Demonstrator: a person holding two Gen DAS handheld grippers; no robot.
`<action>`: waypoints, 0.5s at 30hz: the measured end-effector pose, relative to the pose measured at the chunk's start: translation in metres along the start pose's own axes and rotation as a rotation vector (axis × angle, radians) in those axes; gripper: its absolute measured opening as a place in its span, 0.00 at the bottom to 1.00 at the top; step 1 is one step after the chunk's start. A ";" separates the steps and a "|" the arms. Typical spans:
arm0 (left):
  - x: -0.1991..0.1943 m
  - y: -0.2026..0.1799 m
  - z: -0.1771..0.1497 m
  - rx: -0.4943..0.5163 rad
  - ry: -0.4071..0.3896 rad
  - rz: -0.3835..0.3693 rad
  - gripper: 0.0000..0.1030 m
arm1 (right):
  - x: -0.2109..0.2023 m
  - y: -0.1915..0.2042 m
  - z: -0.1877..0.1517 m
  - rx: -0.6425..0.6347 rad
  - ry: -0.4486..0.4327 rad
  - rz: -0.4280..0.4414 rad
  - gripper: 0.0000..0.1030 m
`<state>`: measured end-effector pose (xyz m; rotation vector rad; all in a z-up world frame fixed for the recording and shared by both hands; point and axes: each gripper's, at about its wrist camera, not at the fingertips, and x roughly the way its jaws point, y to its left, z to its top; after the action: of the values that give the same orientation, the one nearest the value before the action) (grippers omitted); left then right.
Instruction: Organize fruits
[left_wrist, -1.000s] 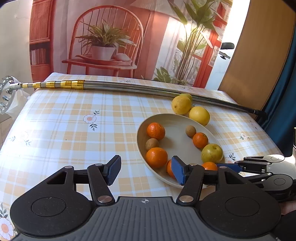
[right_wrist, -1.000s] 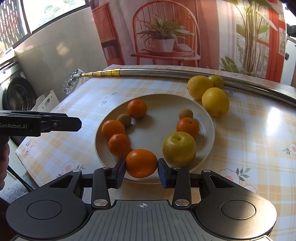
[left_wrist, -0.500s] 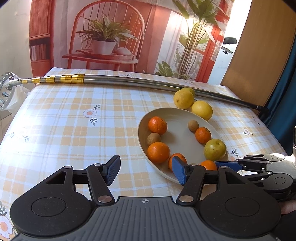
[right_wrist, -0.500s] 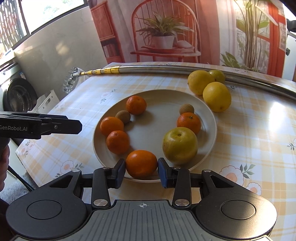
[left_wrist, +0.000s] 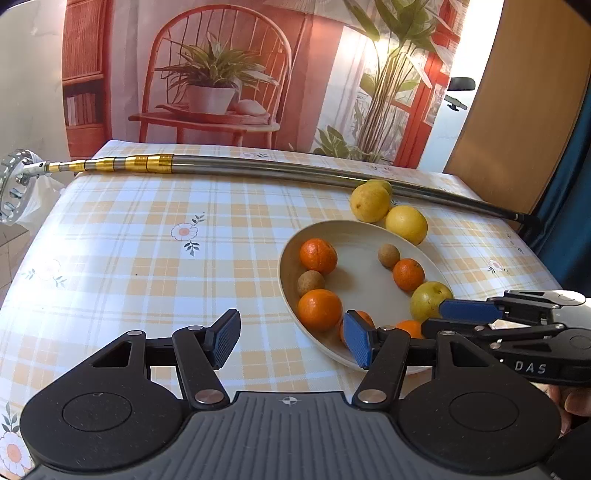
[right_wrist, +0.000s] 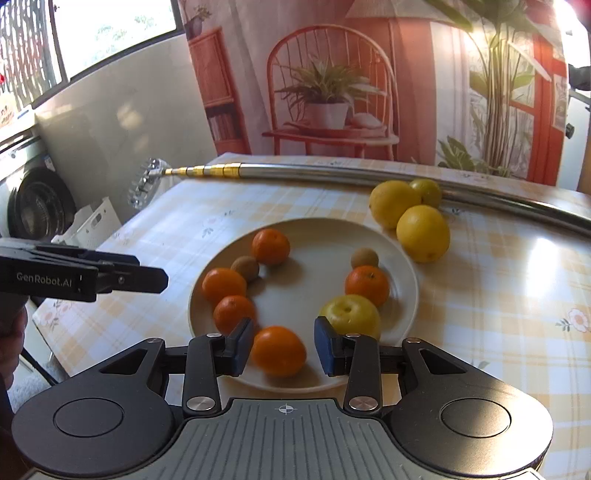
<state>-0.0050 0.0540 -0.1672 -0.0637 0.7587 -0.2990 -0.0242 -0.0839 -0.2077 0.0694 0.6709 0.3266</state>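
A cream plate (right_wrist: 402, 258) (left_wrist: 291, 236) on the checked table holds several oranges, two small brown fruits (right_wrist: 245, 266) and a yellow-green fruit (right_wrist: 351, 314). At the plate's near rim an orange (right_wrist: 279, 354) lies between the fingers of my right gripper (right_wrist: 283, 347). The jaws are open, with a narrow gap on the orange's right side. My left gripper (left_wrist: 291, 339) is open and holds nothing; it hovers over the table at the plate's left edge, right fingertip above the rim. Three yellow lemons (right_wrist: 423, 232) (left_wrist: 406, 224) sit just beyond the plate.
A long metal pole (left_wrist: 258, 168) with gold bands lies across the far side of the table, behind the lemons. The tablecloth (left_wrist: 147, 258) stretches left of the plate. A washing machine (right_wrist: 37, 206) and a white crate stand off the table's left.
The right gripper's jaws have let go of the orange, which now looks blurred and smaller on the plate. Both cameras have drawn back slightly from the plate.
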 end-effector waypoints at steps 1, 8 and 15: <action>-0.001 0.000 0.001 0.001 -0.006 0.003 0.62 | -0.003 -0.003 0.003 0.005 -0.018 -0.006 0.34; -0.004 0.005 0.019 0.005 -0.039 0.018 0.62 | -0.025 -0.031 0.027 0.041 -0.127 -0.060 0.34; -0.008 0.011 0.049 0.020 -0.096 0.038 0.62 | -0.037 -0.065 0.055 0.062 -0.220 -0.113 0.34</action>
<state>0.0261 0.0642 -0.1279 -0.0440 0.6607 -0.2656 0.0010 -0.1548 -0.1535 0.1241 0.4643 0.1862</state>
